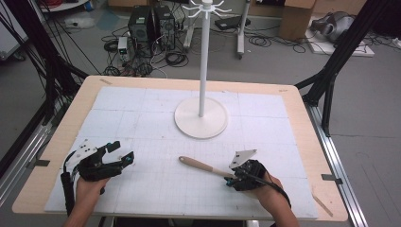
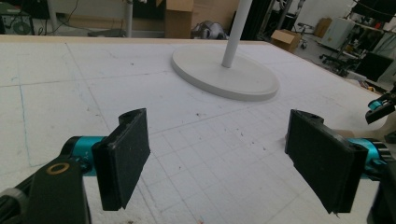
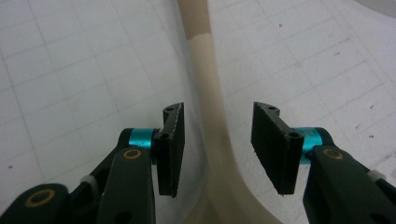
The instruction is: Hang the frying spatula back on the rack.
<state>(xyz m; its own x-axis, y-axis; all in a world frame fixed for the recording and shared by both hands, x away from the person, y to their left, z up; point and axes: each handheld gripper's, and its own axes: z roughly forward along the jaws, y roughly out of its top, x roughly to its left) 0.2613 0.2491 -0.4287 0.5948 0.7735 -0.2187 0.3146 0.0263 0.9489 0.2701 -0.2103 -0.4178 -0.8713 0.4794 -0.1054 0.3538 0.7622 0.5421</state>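
A beige utensil [image 1: 201, 165] with a wooden-coloured handle end lies flat on the white gridded board [image 1: 151, 189], handle pointing to the far left. My right gripper [image 1: 230, 178] is down over its near end. In the right gripper view the utensil's neck [image 3: 208, 93] runs up between the two pads, with a gap on each side, so the right gripper [image 3: 217, 144] is open around it. My left gripper [image 1: 122, 152] is at the board's left, open and holding nothing. Bare board shows between the left gripper's [image 2: 217, 158] wide-set pads.
A white hook stand [image 1: 202, 61] rises from a round base [image 1: 201, 118] at the board's far middle; the base [image 2: 224, 74] shows ahead of the left gripper. The board lies on a wooden table [image 1: 307, 132]. Black frame legs, cables and computers stand on the floor beyond.
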